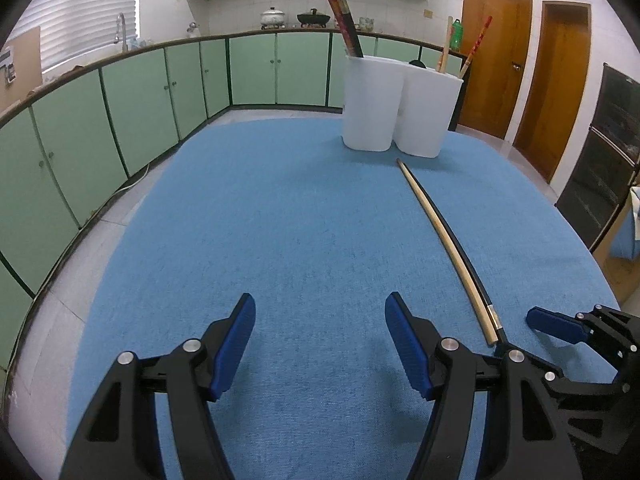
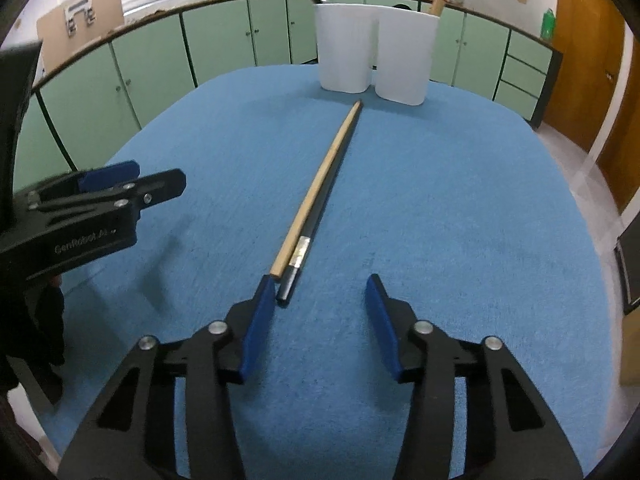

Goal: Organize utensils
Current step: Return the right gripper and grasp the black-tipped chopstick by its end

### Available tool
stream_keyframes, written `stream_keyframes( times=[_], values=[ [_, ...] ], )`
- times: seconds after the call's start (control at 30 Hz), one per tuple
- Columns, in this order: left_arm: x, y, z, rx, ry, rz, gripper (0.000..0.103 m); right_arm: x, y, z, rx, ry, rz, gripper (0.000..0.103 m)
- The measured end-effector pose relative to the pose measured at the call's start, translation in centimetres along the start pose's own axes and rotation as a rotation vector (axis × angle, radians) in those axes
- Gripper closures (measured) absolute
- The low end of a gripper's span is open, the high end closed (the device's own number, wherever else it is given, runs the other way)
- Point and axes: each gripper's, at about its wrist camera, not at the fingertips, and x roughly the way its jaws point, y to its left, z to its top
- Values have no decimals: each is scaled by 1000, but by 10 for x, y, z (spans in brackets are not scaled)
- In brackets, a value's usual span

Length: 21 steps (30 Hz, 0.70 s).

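A wooden chopstick (image 1: 444,236) (image 2: 316,188) and a black chopstick (image 1: 478,280) (image 2: 320,216) lie side by side on the blue tablecloth (image 1: 280,220) (image 2: 440,200), pointing at two white holders. The left holder (image 1: 372,102) (image 2: 344,48) has dark red chopsticks (image 1: 342,16). The right holder (image 1: 430,110) (image 2: 404,56) has light wooden chopsticks (image 1: 444,46). My left gripper (image 1: 320,344) is open and empty, left of the pair. My right gripper (image 2: 320,320) is open, its left pad (image 2: 260,320) beside the near ends of the pair. It also shows in the left wrist view (image 1: 560,324).
Green kitchen cabinets (image 1: 160,92) run along the far side behind the table. Brown doors (image 1: 496,56) stand at the right. The left gripper's body (image 2: 80,216) sits at the left in the right wrist view.
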Motion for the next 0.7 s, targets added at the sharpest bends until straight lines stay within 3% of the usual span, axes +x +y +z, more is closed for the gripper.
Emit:
stream_keyframes(
  times=[0.23,0.43,0.7],
  values=[
    [2,-4,1,2,6,-2,37,-1,-1,0,-6,-3,36,94],
    [3,-11,1,7,11,-20,37,-5,-9,-1,37,-7,68,96],
    [3,-38,-1,38,21,-80,37,-9,-45,-7,122,-15,30,97]
  ],
)
